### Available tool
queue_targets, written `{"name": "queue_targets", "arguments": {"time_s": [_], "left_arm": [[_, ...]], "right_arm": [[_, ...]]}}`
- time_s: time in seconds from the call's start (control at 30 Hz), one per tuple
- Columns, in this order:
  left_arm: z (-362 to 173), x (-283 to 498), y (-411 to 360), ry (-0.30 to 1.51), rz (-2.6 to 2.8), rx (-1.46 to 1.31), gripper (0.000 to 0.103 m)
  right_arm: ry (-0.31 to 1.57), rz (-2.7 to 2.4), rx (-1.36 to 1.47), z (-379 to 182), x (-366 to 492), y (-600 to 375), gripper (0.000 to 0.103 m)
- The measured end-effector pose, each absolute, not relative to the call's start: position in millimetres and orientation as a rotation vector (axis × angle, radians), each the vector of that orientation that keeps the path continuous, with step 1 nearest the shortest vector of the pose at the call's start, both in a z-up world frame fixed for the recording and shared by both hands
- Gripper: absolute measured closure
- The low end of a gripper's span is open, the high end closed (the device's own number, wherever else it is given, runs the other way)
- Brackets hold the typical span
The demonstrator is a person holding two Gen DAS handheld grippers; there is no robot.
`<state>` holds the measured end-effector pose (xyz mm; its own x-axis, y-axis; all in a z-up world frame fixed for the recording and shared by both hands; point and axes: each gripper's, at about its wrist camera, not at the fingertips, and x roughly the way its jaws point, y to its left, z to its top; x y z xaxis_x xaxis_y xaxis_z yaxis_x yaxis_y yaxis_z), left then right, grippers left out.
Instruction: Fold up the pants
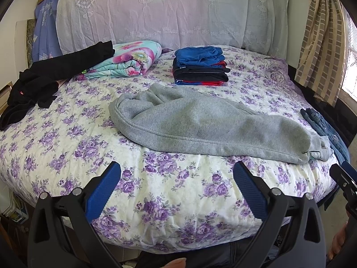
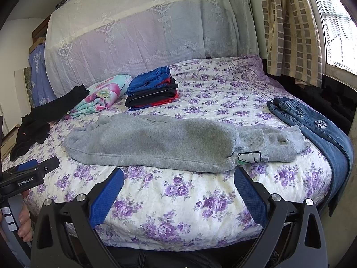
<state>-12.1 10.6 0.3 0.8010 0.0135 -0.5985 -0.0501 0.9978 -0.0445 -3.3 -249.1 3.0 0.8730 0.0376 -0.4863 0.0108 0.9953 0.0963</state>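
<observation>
Floral bed (image 1: 169, 201) fills both views; gray sweatpants (image 1: 200, 122) lie across it left to right, waistband at the right end, just beyond both grippers; left gripper (image 1: 177, 187) and right gripper (image 2: 178, 192) hold jaws spread, empty; right sits nearer the waistband.

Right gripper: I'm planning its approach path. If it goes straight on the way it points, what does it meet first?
Probably the gray sweatpants, near their front seam edge; the open right gripper has only bare floral bedspread between its fingers before that. Depth is uncertain.
</observation>
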Motion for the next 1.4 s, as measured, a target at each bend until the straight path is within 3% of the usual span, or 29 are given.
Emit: {"name": "queue_targets", "arguments": {"time_s": [0.77,1.03,1.4], "left_arm": [[-24.7,-18.4,8.8,0.667,0.015,-0.082,0.004],[-55.5,7.7,55.9,0.728,-0.049,-0.235,0.004],[-81.7,102.9,135.2,0.841,-0.115,-0.557,0.004]], "right_arm": [[0.535,0.042,0.130,-8.9,0.3,-253.6,0.004],[0.574,0.126,0.346,-33.0,13.3,-302.9,0.004],[0.615,0.098,0.811,-85.1,69.0,-405.3,0.004]]}}
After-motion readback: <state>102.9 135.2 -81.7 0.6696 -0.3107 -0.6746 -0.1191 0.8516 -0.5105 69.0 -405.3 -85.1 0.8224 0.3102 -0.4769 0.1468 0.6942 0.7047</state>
